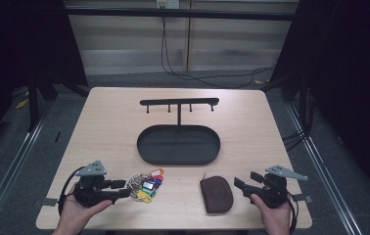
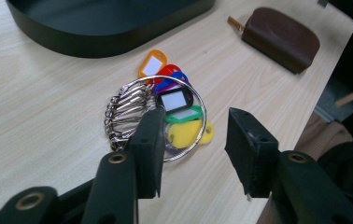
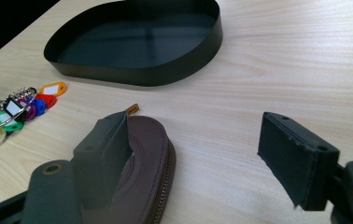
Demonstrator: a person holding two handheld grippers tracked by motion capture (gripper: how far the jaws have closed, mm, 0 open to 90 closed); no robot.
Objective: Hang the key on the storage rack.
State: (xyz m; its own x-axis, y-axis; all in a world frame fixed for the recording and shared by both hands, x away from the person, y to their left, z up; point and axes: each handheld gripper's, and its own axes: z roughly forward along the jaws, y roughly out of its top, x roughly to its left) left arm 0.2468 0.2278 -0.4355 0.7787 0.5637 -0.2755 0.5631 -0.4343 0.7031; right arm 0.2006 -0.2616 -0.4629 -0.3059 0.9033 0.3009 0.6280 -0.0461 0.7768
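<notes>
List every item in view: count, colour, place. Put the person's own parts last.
table: one, light wood, centre of the high view.
tray: one, black, oval, empty, mid-table.
hook stand: one, black, rising at the tray's far edge.
key ring: one metal ring with tags in several colours, near edge, just ahead of the left gripper.
pouch: one, brown, zipped, near edge, left of the right gripper.
left gripper: black, open.
right gripper: black, open.
hands: two, bottom edge.
</notes>
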